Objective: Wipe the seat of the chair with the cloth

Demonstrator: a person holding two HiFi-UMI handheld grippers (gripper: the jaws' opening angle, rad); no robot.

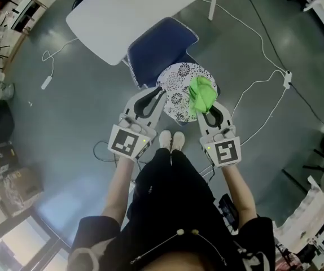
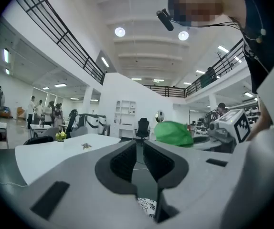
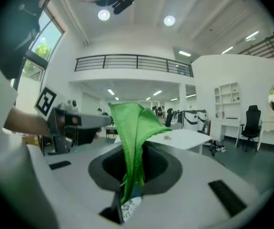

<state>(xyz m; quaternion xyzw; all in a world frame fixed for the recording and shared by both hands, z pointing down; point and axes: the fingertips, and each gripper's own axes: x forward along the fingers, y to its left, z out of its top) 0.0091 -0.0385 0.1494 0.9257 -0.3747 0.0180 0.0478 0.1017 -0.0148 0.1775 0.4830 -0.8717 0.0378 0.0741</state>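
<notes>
The chair has a blue backrest (image 1: 161, 45) and a round seat (image 1: 176, 89) with a black-and-white flower pattern. My right gripper (image 1: 203, 110) is shut on a green cloth (image 1: 202, 93), which lies bunched on the seat's right side. In the right gripper view the cloth (image 3: 133, 123) rises from between the jaws of the right gripper (image 3: 134, 148). My left gripper (image 1: 160, 94) hovers over the seat's left edge, shut with nothing in it. In the left gripper view the left gripper (image 2: 140, 145) has its jaws nearly together, and the cloth (image 2: 173, 133) shows to the right.
A white table (image 1: 131, 11) stands just behind the chair. White cables (image 1: 258, 83) and a power strip (image 1: 287, 79) lie on the grey floor to the right. The person's shoes (image 1: 172, 140) are right in front of the seat. Boxes (image 1: 4, 168) sit at the left.
</notes>
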